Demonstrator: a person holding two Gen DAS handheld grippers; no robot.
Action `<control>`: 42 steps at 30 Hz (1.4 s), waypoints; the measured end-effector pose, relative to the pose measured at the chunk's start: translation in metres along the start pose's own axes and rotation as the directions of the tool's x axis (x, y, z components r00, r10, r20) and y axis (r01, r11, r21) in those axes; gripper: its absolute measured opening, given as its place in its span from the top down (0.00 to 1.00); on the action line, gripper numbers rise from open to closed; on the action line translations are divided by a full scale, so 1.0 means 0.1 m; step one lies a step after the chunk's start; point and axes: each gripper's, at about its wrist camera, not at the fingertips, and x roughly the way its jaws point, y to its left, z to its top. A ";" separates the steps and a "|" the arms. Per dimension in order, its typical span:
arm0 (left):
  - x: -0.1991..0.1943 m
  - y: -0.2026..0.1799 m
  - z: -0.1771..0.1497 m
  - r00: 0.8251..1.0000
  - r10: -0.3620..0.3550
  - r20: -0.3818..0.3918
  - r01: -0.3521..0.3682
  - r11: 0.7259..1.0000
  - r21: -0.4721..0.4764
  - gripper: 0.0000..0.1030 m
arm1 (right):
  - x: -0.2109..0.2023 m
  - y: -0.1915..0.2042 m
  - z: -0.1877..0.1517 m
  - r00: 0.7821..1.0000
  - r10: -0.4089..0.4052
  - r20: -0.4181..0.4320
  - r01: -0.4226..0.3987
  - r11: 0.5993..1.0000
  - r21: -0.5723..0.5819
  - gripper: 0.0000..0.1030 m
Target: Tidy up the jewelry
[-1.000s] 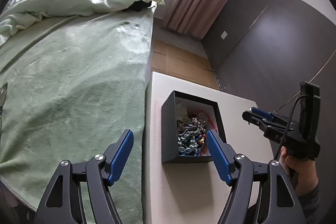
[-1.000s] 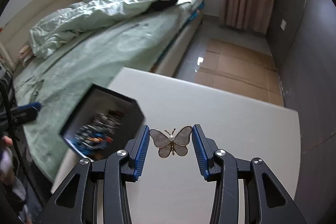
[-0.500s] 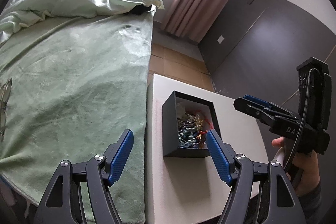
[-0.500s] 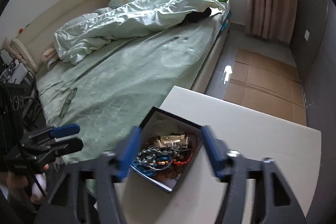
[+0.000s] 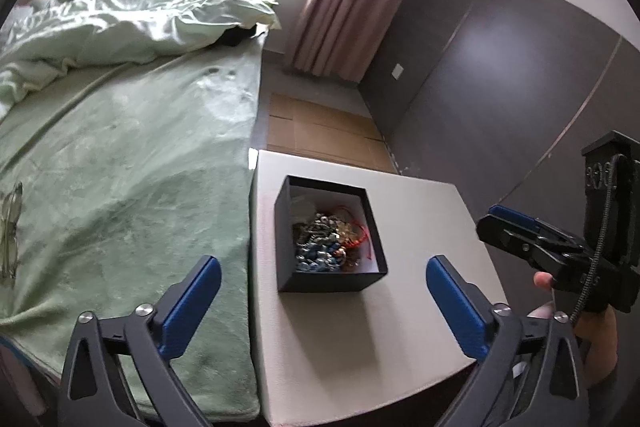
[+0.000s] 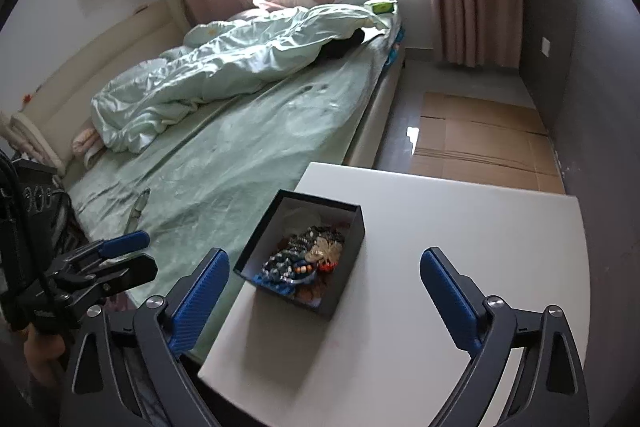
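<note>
A small white table [image 5: 420, 223] stands just beside the bed [image 5: 120, 163], its left edge close against the mattress side. One thing lies directly on the tabletop: an open black box [image 5: 332, 283], set toward the table's left half, at about 10 o'clock from the tabletop's middle in the right wrist view. The box [image 6: 340, 291] holds a tangled heap of beaded jewelry [image 6: 304, 263]. The bed carries a pale green sheet, with a crumpled green duvet [image 6: 224, 71] piled toward its far end at 11 o'clock. A small slim object [image 6: 138, 211], too small to name, lies on the sheet near the bed's near edge. Flattened cardboard [image 6: 480, 143] lies on the floor beyond the table at 1 o'clock.
</note>
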 end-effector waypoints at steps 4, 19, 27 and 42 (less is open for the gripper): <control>-0.08 -0.17 -0.03 1.000 0.014 0.012 -0.014 0.999 0.042 0.00 | -0.23 -0.08 -0.19 0.999 0.003 0.050 -0.006 0.999 0.050 0.00; -0.58 -0.76 -0.41 0.996 0.047 0.077 -0.057 0.990 0.131 0.00 | -0.98 -0.22 -0.85 0.988 -0.070 0.137 0.052 0.990 0.131 0.00; -0.94 -0.96 -0.64 0.991 0.054 0.121 -0.071 0.987 0.146 0.00 | -1.35 -0.15 -1.12 0.986 -0.072 0.153 0.051 0.989 0.137 0.00; -1.46 -1.22 -1.00 0.987 0.039 0.155 -0.068 0.980 0.188 0.00 | -2.09 0.15 -1.46 0.970 -0.111 0.218 0.090 0.990 0.107 0.00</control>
